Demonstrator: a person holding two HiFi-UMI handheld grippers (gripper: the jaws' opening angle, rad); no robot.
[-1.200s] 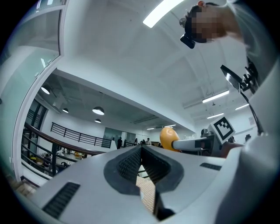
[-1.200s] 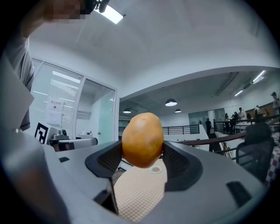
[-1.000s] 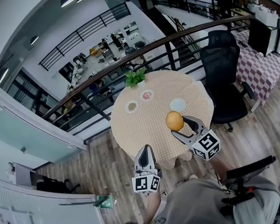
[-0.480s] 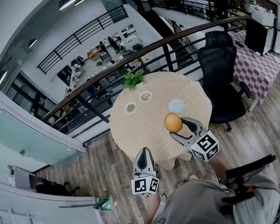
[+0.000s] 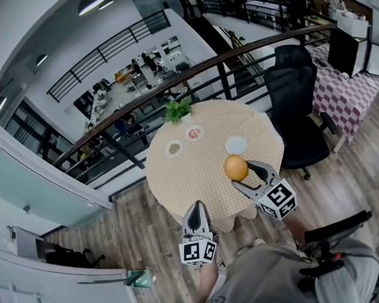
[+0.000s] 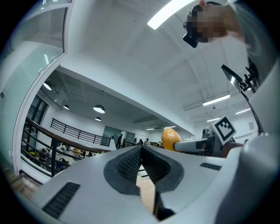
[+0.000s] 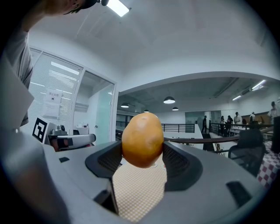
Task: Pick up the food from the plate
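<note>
Up on a mezzanine behind a dark railing (image 5: pixel 225 79), looking steeply down on a round table (image 5: pixel 191 185) under a beige checked cloth, with a black office chair (image 5: pixel 295 110) at its right and an open office floor far below. On the cloth, a pale blue plate (image 5: pixel 236 144), bare as far as can be made out, two smaller dishes (image 5: pixel 174 148) with contents too small to name, and a green plant (image 5: pixel 178 108) at the far edge. Above it all, the food (image 5: pixel 236 168), pinched across its middle by the right gripper (image 5: pixel 242 175) between ribbed pads (image 7: pixel 175 159), with the jaws spread wide to take its girth. Held clear of the cloth, near the pale blue plate but on the person's side of it, touching neither plate nor table. Reads as a pick-up already made. Gripped at the waist, most likely to stop a rounded, smooth thing from slipping out endways. Down at the near table edge, the left gripper (image 5: pixel 195 207), well apart from the food, with jaws pressed together on nothing. Probably just parked out of the way, not needed for a one-handed lift. As for the food: looks like a potato, or perhaps a roll of that shape. Egg-shaped, golden-brown, smooth and matte with faint paler mottling, no cuts or dents in view, bulging above and below the pads. Seems firm, with no give showing where the pads press.
</note>
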